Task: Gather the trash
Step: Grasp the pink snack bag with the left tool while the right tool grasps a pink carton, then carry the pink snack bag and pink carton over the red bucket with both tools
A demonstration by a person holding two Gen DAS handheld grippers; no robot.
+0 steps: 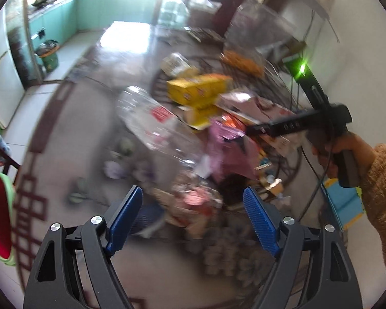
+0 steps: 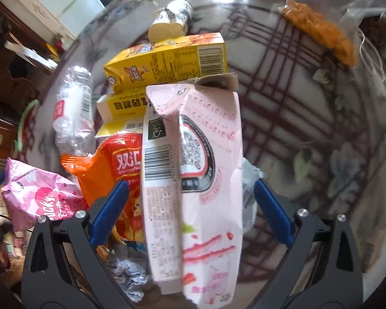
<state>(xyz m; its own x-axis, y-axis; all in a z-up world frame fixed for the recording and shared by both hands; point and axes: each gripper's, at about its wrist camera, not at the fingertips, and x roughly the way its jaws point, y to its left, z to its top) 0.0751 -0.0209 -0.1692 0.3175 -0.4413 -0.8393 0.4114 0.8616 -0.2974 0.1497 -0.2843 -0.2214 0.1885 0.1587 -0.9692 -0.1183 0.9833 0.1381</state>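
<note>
Counting two yellow cartons (image 2: pixel 167 61), one pink carton (image 2: pixel 198 180).

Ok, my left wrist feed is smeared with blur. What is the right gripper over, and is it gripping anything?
Observer: The right gripper is open. A pink carton lies lengthwise between its fingers, with a gap at each pad.
Operator: Which end of the carton faces away from the gripper?
Observer: The torn-open top end, which reaches to the yellow box behind it.
Operator: What lies beside the carton on the gripper's left?
Observer: An orange snack wrapper, partly tucked under the carton's edge.
Operator: And further out that way?
Observer: A crumpled pink Pocky wrapper, with a clear plastic bottle lying above it in the view.
</note>
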